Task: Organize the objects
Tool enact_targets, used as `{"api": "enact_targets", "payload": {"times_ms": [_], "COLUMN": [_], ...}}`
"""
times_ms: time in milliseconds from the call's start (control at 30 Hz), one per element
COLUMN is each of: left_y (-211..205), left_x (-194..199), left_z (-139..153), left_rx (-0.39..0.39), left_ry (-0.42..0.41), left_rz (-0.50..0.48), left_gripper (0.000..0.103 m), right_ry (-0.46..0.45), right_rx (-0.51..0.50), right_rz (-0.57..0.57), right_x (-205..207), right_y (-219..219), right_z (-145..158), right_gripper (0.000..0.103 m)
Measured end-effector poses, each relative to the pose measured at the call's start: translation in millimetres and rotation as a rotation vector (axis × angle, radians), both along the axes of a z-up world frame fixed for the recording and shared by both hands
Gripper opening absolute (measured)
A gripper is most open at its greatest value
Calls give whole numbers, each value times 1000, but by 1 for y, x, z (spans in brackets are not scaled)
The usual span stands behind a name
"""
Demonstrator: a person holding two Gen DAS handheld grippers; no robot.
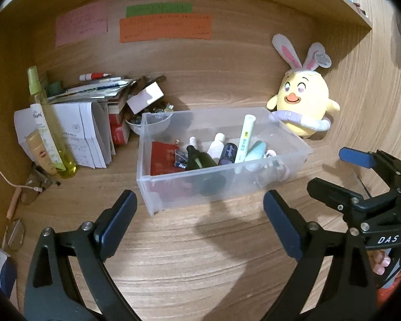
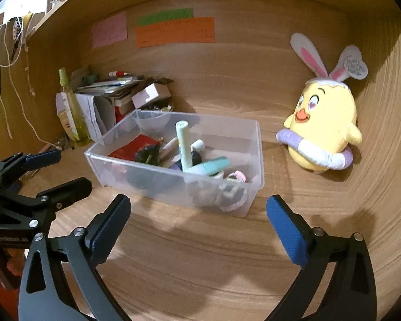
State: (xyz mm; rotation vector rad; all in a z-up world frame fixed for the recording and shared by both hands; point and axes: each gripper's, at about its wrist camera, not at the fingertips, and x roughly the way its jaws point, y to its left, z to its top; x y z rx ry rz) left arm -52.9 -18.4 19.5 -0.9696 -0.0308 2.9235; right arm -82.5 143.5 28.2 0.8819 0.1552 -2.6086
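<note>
Plainly, both the left gripper (image 1: 200,219) and the right gripper (image 2: 197,222) gape wide, holding nothing – the clear bin (image 1: 157,187) sits on the desk just ahead, long axis running left-to-right (slightly skewed). A careless nudge could tip its leaning white tube (image 1: 244,139) – or shove the bin into the plush chick (image 1: 303,101)

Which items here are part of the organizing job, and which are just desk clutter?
Job, as far as it shows:
clear bin with its small bottles and tubes
left gripper, open, empty
right gripper, open, empty

Lying about:
yellow chick plush
spray bottle
paper stack
sticky notes on the back panel
</note>
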Motion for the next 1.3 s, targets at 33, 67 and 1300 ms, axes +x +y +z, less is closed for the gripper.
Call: {"api": "enact_targets", "payload": {"times_ms": [33, 67, 1300], "left_y": [0, 0, -5], "left_x": [1, 1, -2], "left_z": [-1, -2, -5], "left_rx": [3, 7, 35], "left_ry": [-2, -3, -15], "left_rz": [1, 1, 10], "left_gripper": [96, 97, 97], "right_ry": [-4, -8, -20], "right_rx": [1, 1, -31], "right_rz": [0, 0, -7], "right_x": [1, 2, 6], "right_y": [0, 0, 3], "right_z": [-2, -3, -1], "right_gripper": [101, 101, 101]}}
